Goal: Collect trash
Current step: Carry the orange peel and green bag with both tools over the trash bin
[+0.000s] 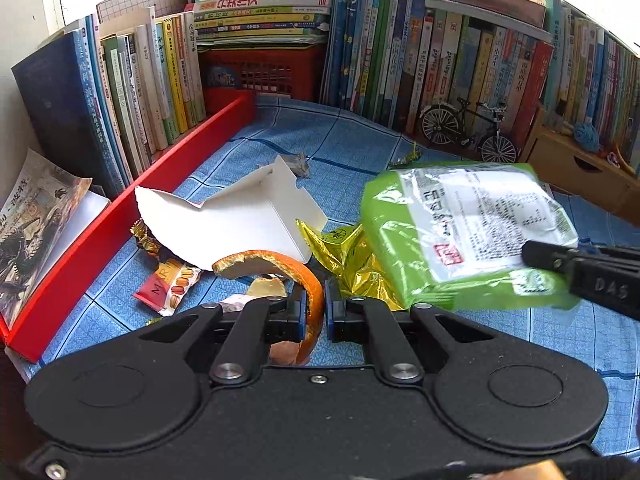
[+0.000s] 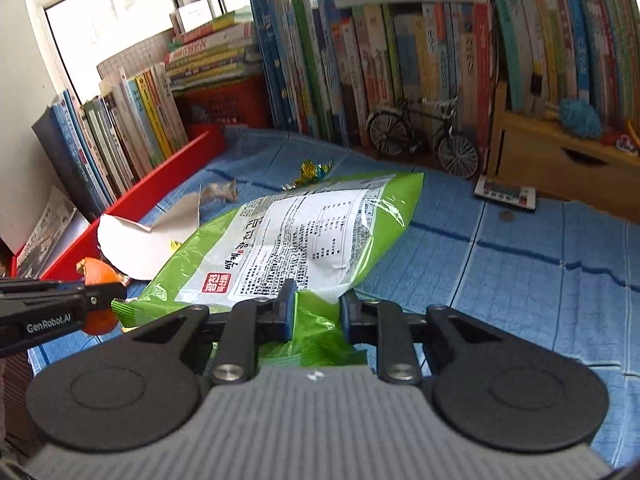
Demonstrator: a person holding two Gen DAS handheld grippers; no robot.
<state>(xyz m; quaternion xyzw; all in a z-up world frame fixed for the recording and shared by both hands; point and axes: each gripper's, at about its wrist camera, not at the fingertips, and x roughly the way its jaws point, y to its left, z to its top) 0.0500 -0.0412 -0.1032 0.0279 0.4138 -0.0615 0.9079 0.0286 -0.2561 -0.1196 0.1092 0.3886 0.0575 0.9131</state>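
A curled strip of orange peel [image 1: 280, 262] stands between the fingers of my left gripper [image 1: 316, 312], which is shut on it just above the blue cloth. The same peel [image 2: 98, 274] and left gripper [image 2: 108, 292] show at the left edge of the right wrist view. A green snack bag [image 2: 304, 232] with a white printed label fills the middle there; my right gripper [image 2: 318, 310] is shut on its crumpled near end. In the left wrist view the bag [image 1: 460, 232] hangs tilted at the right, pinched by the right gripper [image 1: 548, 258].
On the blue checked cloth [image 1: 560, 332] lie a bent white card [image 1: 240, 220], a gold foil wrapper [image 1: 344, 256] and a red macaron wrapper [image 1: 168, 288]. A red box edge [image 1: 140, 204] runs along the left. Books, a model bicycle [image 1: 468, 128] and a wooden drawer box [image 2: 560, 160] line the back.
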